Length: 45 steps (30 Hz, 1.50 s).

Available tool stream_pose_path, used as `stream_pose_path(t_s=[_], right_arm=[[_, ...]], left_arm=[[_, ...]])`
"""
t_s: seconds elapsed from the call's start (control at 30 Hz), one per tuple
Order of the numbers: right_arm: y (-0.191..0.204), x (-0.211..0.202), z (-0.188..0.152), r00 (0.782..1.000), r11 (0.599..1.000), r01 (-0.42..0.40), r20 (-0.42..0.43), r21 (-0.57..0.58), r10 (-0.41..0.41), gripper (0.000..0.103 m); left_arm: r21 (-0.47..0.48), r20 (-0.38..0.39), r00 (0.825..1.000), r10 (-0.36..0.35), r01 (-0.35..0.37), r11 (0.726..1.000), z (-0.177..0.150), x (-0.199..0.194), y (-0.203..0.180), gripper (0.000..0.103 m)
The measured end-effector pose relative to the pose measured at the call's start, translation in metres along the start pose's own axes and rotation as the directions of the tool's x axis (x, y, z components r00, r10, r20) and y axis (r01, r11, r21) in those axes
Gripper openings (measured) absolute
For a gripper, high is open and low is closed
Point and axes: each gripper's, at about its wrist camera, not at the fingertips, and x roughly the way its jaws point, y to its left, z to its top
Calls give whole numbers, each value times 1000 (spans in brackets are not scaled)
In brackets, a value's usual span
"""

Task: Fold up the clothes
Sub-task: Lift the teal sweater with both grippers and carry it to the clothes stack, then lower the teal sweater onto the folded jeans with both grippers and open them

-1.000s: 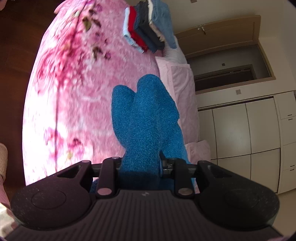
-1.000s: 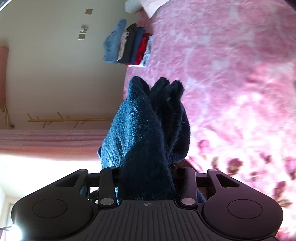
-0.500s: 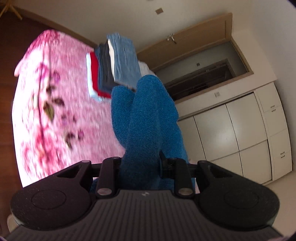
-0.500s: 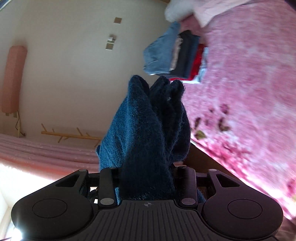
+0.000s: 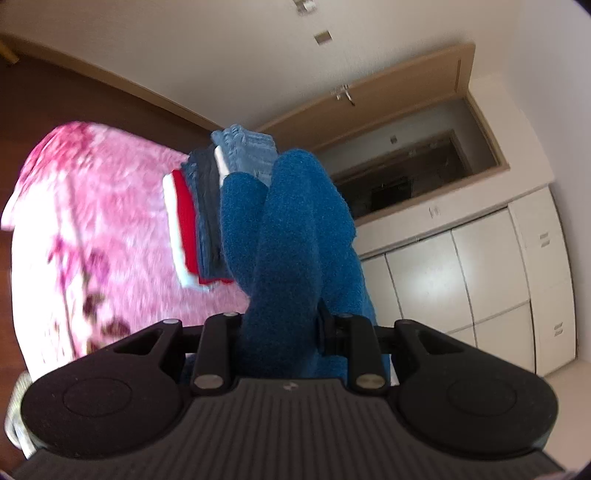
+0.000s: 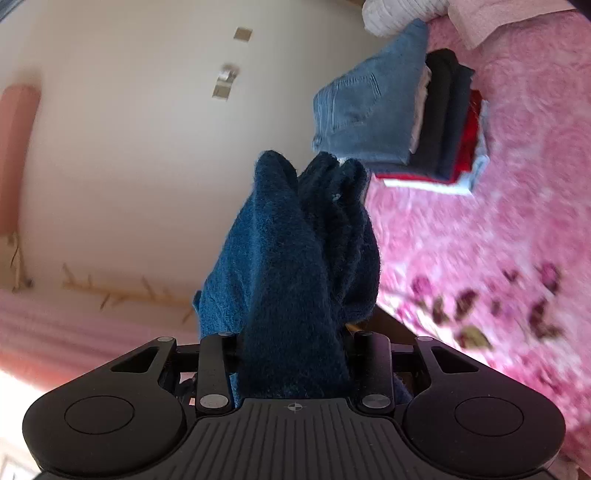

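A fluffy blue garment (image 5: 291, 236) is bunched between the fingers of my left gripper (image 5: 282, 332), which is shut on it. My right gripper (image 6: 295, 343) is shut on the same blue garment (image 6: 295, 258); the fabric hides the fingertips in both views. Both grippers hold it up in the air beside the pink floral bed (image 5: 92, 221), which also shows in the right wrist view (image 6: 480, 240). A stack of folded clothes (image 5: 207, 214), jeans on top and red and white below, lies on the bed; in the right wrist view the stack (image 6: 406, 114) is beyond the garment.
White cupboards (image 5: 461, 280) and a wooden door (image 5: 369, 99) stand beyond the bed in the left wrist view. A pillow (image 6: 399, 14) lies at the bed's head. A wall with wooden hooks (image 6: 122, 291) and a pink curtain (image 6: 55, 332) show in the right wrist view.
Both grippers have swung with the blue garment toward the stack of folded clothes, which now looks larger and closer. Their hold on the garment is unchanged.
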Motion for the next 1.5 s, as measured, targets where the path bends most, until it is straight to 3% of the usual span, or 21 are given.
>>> stream_pose_path(t_s=[0.2, 0.37, 0.5, 0.63, 0.77, 0.97, 1.2, 1.33, 1.5], right_arm=[[26, 55, 48, 995, 999, 8, 102, 33, -11, 37], [37, 67, 80, 962, 998, 9, 270, 54, -24, 37], [40, 76, 99, 906, 996, 11, 421, 88, -47, 37], [47, 97, 113, 826, 994, 13, 559, 109, -72, 37], [54, 126, 138, 759, 990, 18, 643, 137, -103, 37], [54, 149, 174, 697, 984, 28, 703, 174, -144, 37], [32, 170, 187, 669, 966, 46, 710, 253, -217, 37], [6, 178, 192, 676, 946, 50, 686, 320, -268, 37], [-18, 187, 204, 695, 924, 77, 645, 374, -318, 37]], left_arm=[[54, -70, 996, -50, 54, 997, 99, 63, -6, 22], [123, -216, 969, -121, 150, 981, 165, 142, -26, 22], [180, -339, 924, -176, 247, 952, 210, 209, -47, 22], [211, -443, 873, -203, 322, 923, 250, 263, -62, 22], [231, -520, 828, -209, 372, 899, 288, 310, -72, 22], [238, -576, 786, -222, 422, 875, 317, 360, -73, 22], [203, -633, 750, -190, 398, 895, 325, 412, -48, 22], [188, -660, 737, -149, 354, 916, 324, 436, -27, 22], [178, -668, 735, -117, 311, 934, 323, 455, -7, 22]])
